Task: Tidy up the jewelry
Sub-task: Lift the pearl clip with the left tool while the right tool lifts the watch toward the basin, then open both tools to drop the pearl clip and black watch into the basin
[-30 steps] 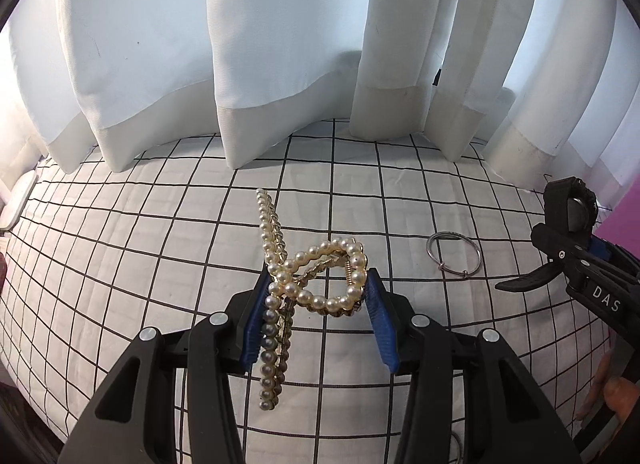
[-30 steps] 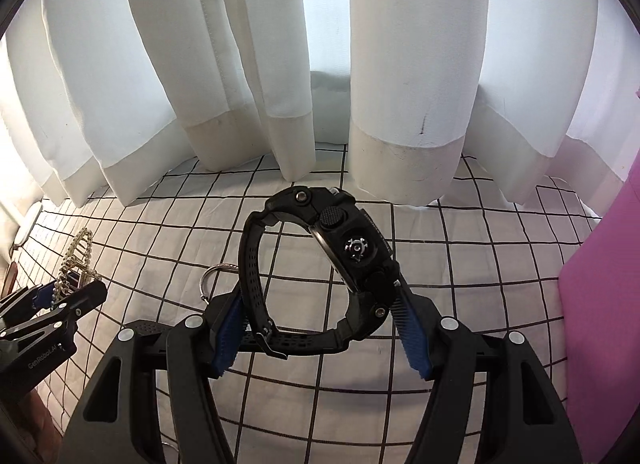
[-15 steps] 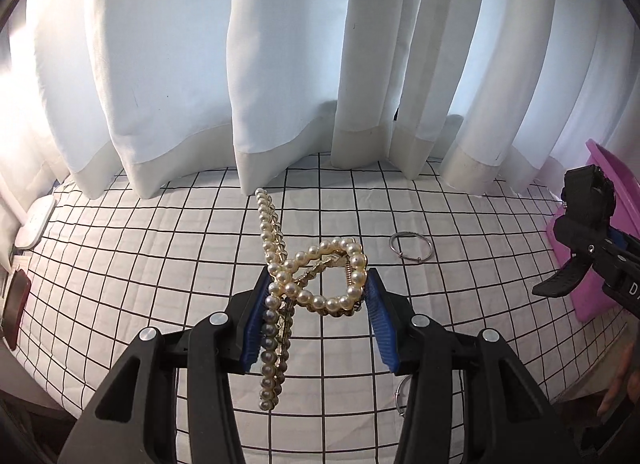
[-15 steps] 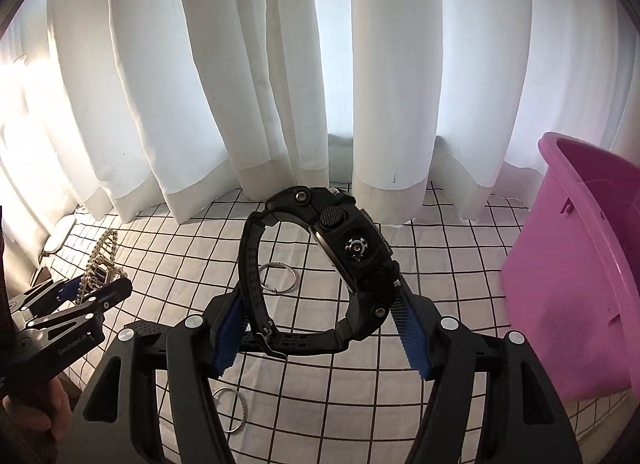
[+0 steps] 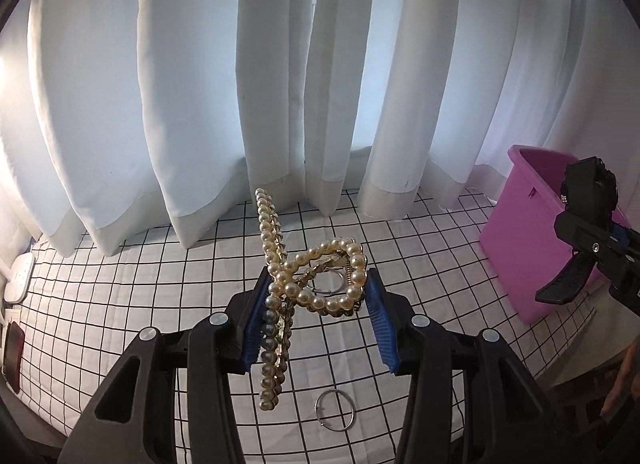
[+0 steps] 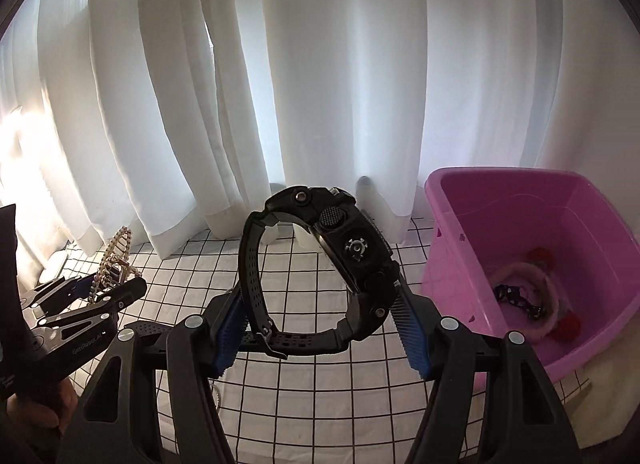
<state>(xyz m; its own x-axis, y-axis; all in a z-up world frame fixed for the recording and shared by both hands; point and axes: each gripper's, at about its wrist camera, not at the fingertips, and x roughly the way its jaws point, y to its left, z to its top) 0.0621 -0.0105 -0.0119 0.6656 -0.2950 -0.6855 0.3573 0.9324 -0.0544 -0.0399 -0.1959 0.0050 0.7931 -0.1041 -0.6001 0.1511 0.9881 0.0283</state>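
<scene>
1. I had the right gripper (image 6: 320,328) clamped on a black wristwatch (image 6: 320,276), its jaws standing moderately wide with the blue pads pressed against the strap on one side and the case on the other; the watch rode clear above the grid-patterned surface (image 6: 304,404).

2. The pink bin (image 6: 560,264) lay at about 3 o'clock from the watch in the right wrist view, its open mouth tilted toward the camera, with a few pieces of jewelry already lying on its floor. That was the relation the next move appeared to turn on: the drop point sat to the right and slightly beyond the jaws, not straight ahead.

3. The watch's band loop stood upright between the jaws, its long axis running from 12 to 6 o'clock.

4. I held the left gripper (image 5: 316,316) closed partway on a pearl hair claw (image 5: 308,284), whose long beaded bar ran from 11 to 6 o'clock. From there the bin (image 5: 520,240) sat far off at 3 o'clock.

5. By my reading, the right hand was the nearer to the bin. Two metal rings (image 5: 335,410) remained on the surface.
</scene>
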